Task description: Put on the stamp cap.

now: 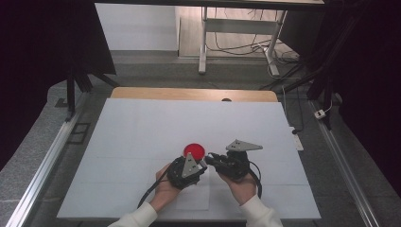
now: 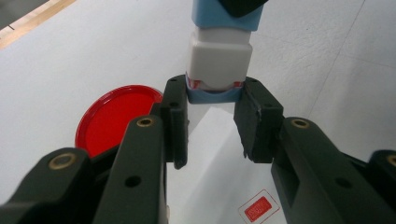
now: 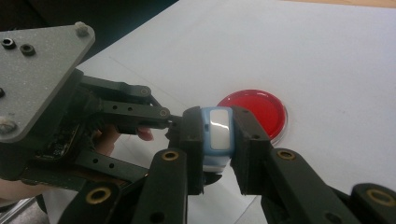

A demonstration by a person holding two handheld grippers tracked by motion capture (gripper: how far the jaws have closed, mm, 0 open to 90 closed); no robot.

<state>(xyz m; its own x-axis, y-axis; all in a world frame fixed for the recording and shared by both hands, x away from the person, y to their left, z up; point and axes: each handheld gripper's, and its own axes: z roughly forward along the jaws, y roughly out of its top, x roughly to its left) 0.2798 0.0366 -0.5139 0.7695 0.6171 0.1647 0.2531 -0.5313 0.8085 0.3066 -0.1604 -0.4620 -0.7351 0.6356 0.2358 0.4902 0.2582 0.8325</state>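
Note:
A small blue and white container (image 2: 219,56) hangs just above the table between both grippers. My left gripper (image 2: 214,92) is shut on its near blue end, which carries a red and white label. My right gripper (image 3: 217,120) is shut on the blue and white body of the container (image 3: 216,133), and opposite it is the left gripper (image 3: 140,112) with its grey plate. In the high view the left gripper (image 1: 203,164) and the right gripper (image 1: 211,158) meet tip to tip near the table's front. A red round dish (image 1: 194,151) lies flat just beyond them.
The table (image 1: 142,127) has a white cover and a wooden far edge. A loose white sheet (image 2: 219,154) with a red sticker (image 2: 258,208) lies under the hands. Black cables trail from both grippers. Metal rails run along both sides of the table.

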